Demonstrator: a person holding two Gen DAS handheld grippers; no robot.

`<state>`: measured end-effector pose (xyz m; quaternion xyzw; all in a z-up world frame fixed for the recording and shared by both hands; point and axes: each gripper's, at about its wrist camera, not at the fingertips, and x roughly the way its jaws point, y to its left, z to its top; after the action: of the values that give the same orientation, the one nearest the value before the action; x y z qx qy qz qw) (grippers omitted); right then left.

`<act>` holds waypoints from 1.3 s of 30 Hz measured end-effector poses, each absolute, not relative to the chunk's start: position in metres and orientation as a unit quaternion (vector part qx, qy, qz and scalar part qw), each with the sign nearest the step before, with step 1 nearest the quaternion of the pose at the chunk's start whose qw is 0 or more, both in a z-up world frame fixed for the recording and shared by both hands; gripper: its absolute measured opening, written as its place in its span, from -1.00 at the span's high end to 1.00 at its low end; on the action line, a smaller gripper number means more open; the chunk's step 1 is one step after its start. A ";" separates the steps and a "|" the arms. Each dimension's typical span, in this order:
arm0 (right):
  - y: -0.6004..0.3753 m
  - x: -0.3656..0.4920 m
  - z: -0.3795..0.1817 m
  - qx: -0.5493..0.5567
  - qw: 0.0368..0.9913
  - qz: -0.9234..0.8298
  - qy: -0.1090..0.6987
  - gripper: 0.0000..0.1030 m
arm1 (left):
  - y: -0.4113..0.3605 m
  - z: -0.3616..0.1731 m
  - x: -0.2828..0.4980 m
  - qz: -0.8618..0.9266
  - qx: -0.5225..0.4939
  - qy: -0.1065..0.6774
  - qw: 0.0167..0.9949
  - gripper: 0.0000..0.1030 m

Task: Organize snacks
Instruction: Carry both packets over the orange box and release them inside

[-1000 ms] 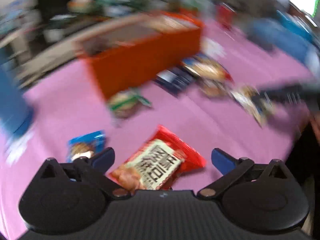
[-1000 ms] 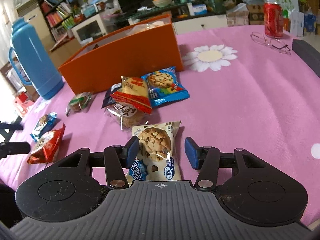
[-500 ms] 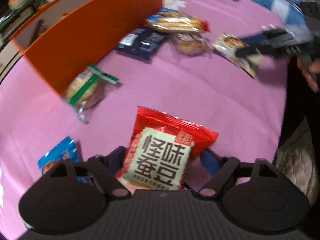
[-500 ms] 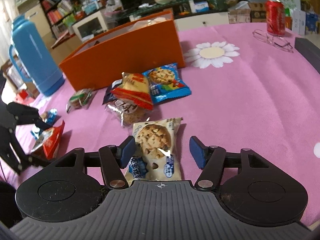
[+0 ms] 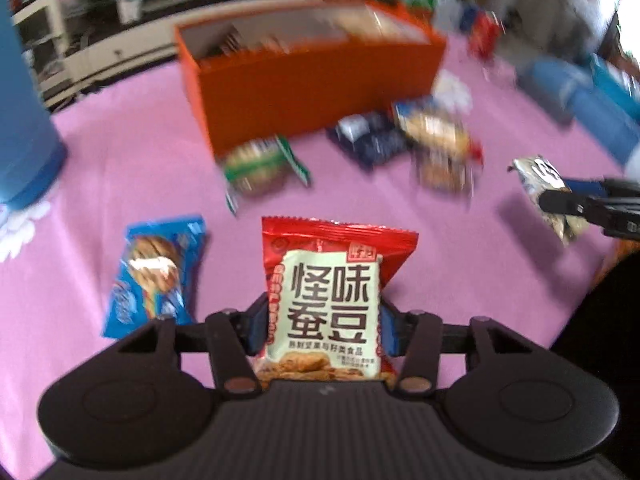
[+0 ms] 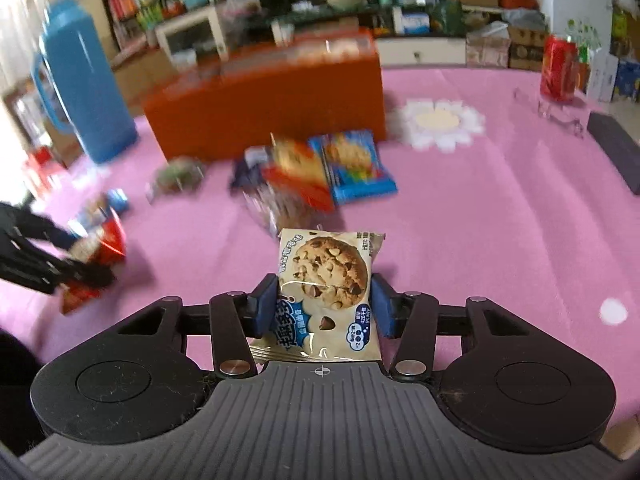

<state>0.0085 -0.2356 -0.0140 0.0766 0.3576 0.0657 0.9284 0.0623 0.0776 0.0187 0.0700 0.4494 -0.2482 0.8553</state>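
My left gripper is shut on a red and cream bean snack packet and holds it above the pink table. My right gripper is shut on a cream chocolate-chip cookie packet, also lifted. An open orange box stands at the back of the table; it also shows in the right wrist view. The right gripper with its cookie packet shows at the right edge of the left wrist view. The left gripper with the red packet shows at the left of the right wrist view.
Loose snacks lie in front of the box: a green-banded packet, a dark blue packet, an orange-topped packet, a blue cookie packet. A blue thermos stands left, a red can and a dark block right.
Both grippers have closed on their packets and lifted them off the table. The left gripper has swung up to face the orange box.
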 end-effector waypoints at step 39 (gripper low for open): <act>-0.260 0.142 0.017 0.118 0.961 0.084 0.237 -0.77 | 0.065 0.050 0.099 -0.059 0.080 0.301 0.949 -0.99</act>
<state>0.1424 -0.2604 0.0170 0.1181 0.2368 0.0841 0.9607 0.0989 0.0652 0.0497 0.0795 0.3008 -0.0587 0.9486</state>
